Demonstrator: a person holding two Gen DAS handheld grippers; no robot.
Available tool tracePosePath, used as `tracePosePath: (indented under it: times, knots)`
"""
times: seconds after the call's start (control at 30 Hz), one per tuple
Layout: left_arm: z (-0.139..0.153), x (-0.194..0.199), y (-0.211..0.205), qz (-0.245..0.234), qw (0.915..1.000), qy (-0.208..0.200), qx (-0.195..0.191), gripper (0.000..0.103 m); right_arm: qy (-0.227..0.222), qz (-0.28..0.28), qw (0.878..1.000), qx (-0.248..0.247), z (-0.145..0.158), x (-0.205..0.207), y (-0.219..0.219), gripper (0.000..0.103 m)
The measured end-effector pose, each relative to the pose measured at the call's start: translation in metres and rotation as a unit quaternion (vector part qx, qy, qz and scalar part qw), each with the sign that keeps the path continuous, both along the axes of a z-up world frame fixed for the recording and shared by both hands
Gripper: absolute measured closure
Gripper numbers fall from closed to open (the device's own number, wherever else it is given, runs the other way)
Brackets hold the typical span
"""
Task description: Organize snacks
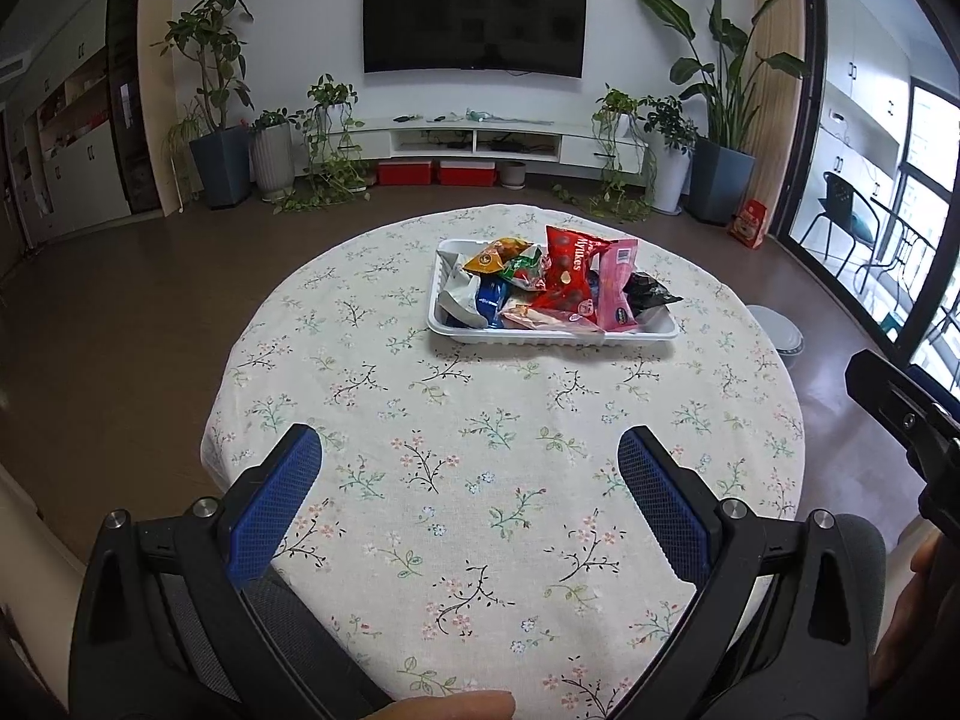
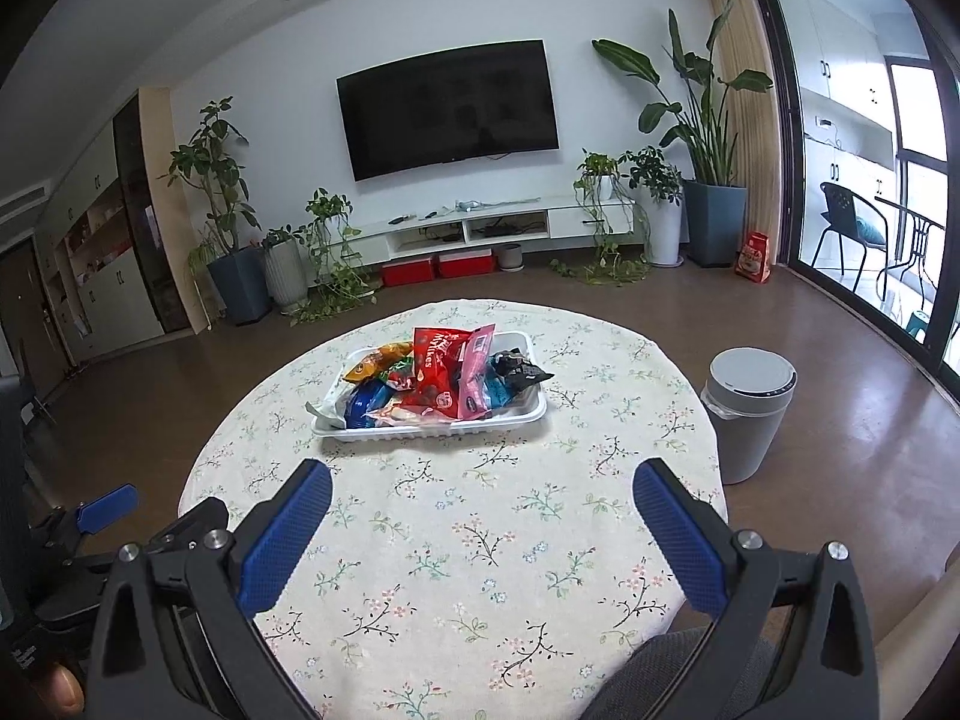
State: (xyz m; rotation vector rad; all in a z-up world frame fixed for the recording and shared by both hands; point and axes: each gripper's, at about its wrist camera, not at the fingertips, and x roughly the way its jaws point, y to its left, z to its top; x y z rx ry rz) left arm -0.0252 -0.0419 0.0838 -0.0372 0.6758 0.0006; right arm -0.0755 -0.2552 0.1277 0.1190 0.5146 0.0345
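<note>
Left gripper (image 1: 470,456): blue-padded fingers (image 1: 273,516) spread wide, nothing between them, held above the near part of the round tabletop in floral white cloth (image 1: 480,540). Right gripper (image 2: 482,489): blue-padded fingers (image 2: 678,534) likewise spread and empty, also over the near edge of the cloth. Straight ahead of both, well apart from the fingers: shallow white rectangular plastic tray (image 1: 552,337) on the far half of the tabletop, long axis running left to right across both views. Piled inside, overlapping: red crinkled snack bag (image 1: 567,276) propped upright near the middle, pink flat snack packet (image 1: 618,282) leaning against its right side, orange snack pouch (image 1: 498,255) at the far left corner, blue wrapped snack (image 1: 489,300) at the near left, black crumpled wrapper (image 1: 651,294) at the right end overhanging the rim. Seen ahead and slightly right in the left wrist view, ahead and slightly left in the right wrist view, hence roughly between the two; neither clearly nearer. Probable next requirement: forward reach over bare cloth, with the top-lying upright packets most accessible. Beyond the tabletop on the right, on the floor: grey cylindrical lidded bin (image 2: 747,414).
</note>
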Motion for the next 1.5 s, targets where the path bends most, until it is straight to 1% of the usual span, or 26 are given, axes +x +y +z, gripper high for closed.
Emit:
tracePosePath:
  times: [0.73,1.5]
  knots:
    - [-0.008,0.009,0.009,0.002,1.0,0.006,0.002,0.002,0.007,0.0,1.0,-0.009,-0.003,-0.003,-0.003,0.0]
    - [-0.009,0.009,0.011,0.002,1.0,0.006,0.003,0.002,0.013,0.002,1.0,-0.013,-0.006,-0.005,-0.003,0.0]
